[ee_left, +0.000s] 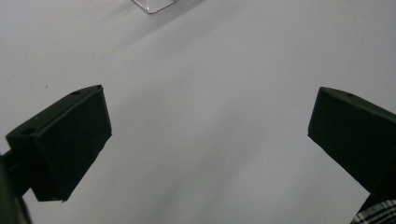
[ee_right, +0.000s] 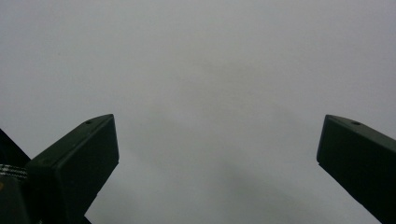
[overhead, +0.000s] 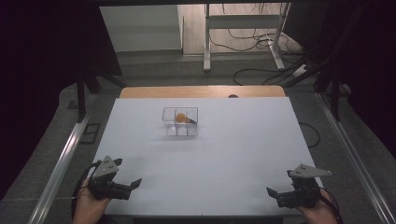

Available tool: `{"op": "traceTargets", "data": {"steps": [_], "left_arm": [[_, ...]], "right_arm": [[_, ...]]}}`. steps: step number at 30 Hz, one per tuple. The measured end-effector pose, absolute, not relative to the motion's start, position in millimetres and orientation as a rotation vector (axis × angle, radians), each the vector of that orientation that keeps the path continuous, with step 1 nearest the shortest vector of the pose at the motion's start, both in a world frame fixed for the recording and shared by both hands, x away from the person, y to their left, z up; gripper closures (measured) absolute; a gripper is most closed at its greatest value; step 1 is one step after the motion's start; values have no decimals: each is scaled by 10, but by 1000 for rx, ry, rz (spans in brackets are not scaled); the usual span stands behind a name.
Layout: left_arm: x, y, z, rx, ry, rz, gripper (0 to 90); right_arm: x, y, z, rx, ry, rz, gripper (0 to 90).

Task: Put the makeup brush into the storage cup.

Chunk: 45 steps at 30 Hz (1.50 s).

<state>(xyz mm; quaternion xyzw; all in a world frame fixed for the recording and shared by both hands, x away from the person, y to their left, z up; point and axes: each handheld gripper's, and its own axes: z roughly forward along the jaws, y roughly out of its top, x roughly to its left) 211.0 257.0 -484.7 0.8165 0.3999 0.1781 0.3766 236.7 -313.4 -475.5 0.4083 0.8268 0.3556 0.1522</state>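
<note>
Plastic box point(overhead: 180, 122), clear and square-walled, holds a round orange ball point(overhead: 180, 117).

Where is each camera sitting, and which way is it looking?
High view: sits above the person's side, looks forward and down on the white table and the clear box; both hands and the left gripper and right gripper show.
Left gripper view: rides the left gripper, looks along its wide-apart jaws over the table towards a box corner.
Right gripper view: rides the right gripper, looks down at bare table.
Shared: high and left gripper views both show the box.
</note>
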Motion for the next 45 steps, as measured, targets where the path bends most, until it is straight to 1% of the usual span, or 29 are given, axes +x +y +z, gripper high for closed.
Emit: {"op": "traceTargets", "data": {"steps": [18, 27, 45], "left_arm": [[1965, 2716, -4888, 2094, 1075, 495, 0], [1919, 2757, -4927, 2126, 1103, 525, 0], [1842, 2871, -4997, 2147, 1175, 512, 0]], "right_arm": [[2364, -3137, -4758, 1175, 2372, 1019, 0], [2364, -3140, -4759, 1175, 2374, 1017, 0], [2364, -3141, -4763, 1178, 2381, 1011, 0]]}}
